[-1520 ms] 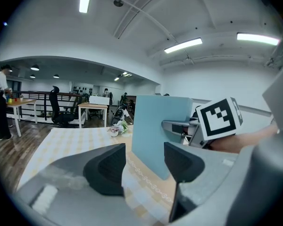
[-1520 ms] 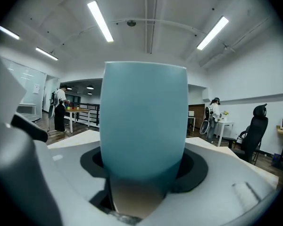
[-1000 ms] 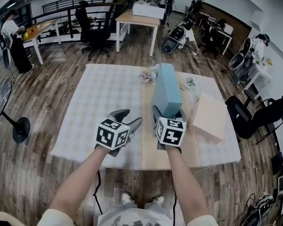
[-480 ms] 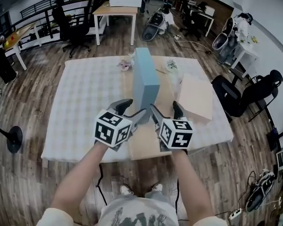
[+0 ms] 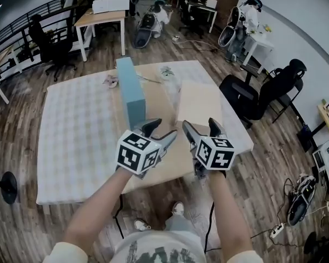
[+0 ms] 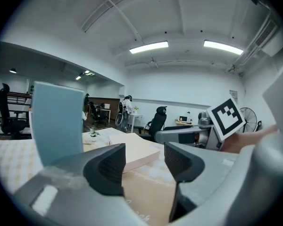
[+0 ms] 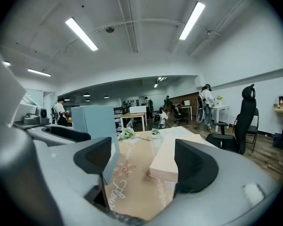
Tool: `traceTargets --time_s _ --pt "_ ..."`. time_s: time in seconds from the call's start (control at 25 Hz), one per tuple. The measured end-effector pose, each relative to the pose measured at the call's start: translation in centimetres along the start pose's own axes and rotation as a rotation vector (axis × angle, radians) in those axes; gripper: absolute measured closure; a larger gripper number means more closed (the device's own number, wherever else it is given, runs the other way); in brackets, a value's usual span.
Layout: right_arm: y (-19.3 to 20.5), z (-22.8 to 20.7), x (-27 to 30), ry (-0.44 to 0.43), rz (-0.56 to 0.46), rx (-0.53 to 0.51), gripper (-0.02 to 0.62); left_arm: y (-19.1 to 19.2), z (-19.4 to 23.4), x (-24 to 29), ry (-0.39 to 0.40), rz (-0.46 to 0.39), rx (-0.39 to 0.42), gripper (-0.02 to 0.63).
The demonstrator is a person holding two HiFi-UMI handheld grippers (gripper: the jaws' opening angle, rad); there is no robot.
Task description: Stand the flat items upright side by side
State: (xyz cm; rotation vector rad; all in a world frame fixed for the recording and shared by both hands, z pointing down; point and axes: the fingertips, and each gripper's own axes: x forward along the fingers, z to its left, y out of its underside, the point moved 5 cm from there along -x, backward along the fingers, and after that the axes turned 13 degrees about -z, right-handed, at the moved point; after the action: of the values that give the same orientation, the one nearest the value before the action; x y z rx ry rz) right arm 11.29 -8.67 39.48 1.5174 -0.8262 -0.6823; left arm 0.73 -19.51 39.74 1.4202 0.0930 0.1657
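Observation:
A tall blue box (image 5: 130, 89) stands upright on the brown paper runner (image 5: 167, 147), free of both grippers. It shows at the left of the left gripper view (image 6: 56, 121) and of the right gripper view (image 7: 94, 121). A flat beige box (image 5: 200, 102) lies on its broad face to the right of it, also ahead in the gripper views (image 6: 137, 152) (image 7: 172, 159). My left gripper (image 5: 160, 131) hovers open and empty just in front of the blue box. My right gripper (image 5: 200, 126) is open and empty before the beige box's near end.
A white quilted cover (image 5: 71, 130) spreads over the table. Small flower sprigs (image 5: 111, 81) (image 5: 165, 72) lie at the far end. Black office chairs (image 5: 252, 92) stand close to the table's right side. A wooden desk (image 5: 101, 18) and people are farther back.
Both grippers have come away from the blue box's base and shifted right, toward the beige box. The blue box stays standing by itself. The head view has swung right.

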Motion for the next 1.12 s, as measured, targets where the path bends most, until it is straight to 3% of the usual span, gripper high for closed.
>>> traceTargets --time_s 0.2,0.44,0.8,1.12 --pt "-0.4 -6.8 0.5 0.035 0.021 0.014 0.172 0.4 -1.0 6.1 0.026 0.02 -0.008 0.342" --pt "1.1 -15.7 5.0 0.003 0.076 0.059 0.173 1.4 1.0 14.8 -0.038 0.041 -0.035 0.342" --pt "4.9 -27.2 15.0 -0.082 0.208 0.151 0.173 4.4 8.9 27.9 -0.223 0.116 -0.129 0.342" --pt "10.4 -32.1 21.4 -0.138 0.359 0.247 0.172 8.7 16.6 33.5 -0.299 0.226 -0.242 0.319"
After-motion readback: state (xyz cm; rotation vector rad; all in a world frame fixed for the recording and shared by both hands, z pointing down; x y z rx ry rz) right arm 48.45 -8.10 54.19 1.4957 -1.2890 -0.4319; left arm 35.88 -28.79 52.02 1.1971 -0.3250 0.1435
